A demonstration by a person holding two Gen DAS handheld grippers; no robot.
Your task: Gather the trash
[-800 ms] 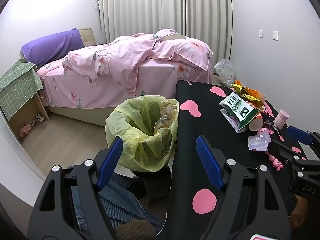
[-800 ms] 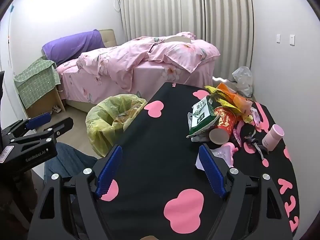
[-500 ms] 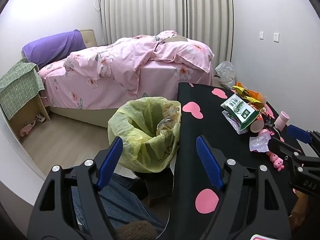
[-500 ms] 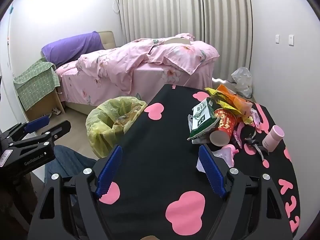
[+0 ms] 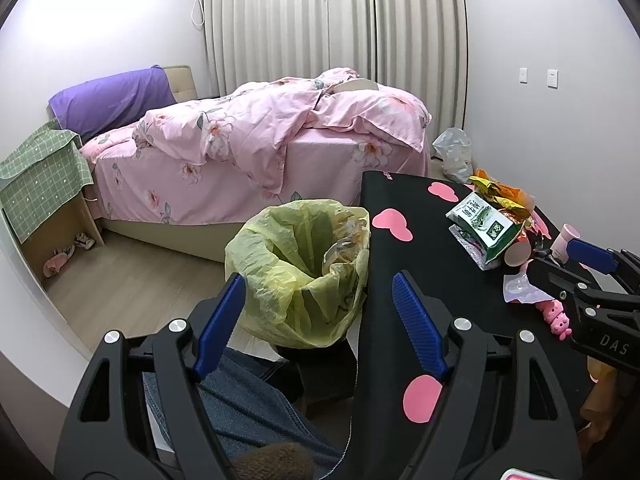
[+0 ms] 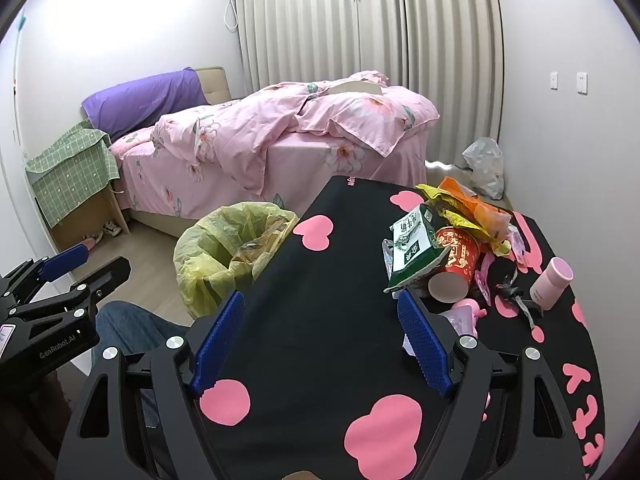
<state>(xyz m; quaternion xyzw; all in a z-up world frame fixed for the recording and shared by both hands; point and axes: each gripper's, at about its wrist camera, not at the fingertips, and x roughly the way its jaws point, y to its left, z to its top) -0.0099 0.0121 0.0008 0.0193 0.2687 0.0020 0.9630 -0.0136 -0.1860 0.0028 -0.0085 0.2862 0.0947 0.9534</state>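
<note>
I've got the left gripper (image 5: 318, 316) spread wide, empty, above the yellow-lined bin (image 5: 300, 264) beside the black heart-print table (image 6: 320, 320). Right gripper (image 6: 320, 340) (body stamped "DAS") gapes too, over that table. Trash pile: green-white snack bag (image 6: 414, 248), red paper cup (image 6: 456, 264).

The bin bag (image 5: 296, 276) is thin, crinkly yellow plastic. The table cloth (image 6: 320, 300) looks matt black. The green packet (image 6: 414, 250) is shiny.
</note>
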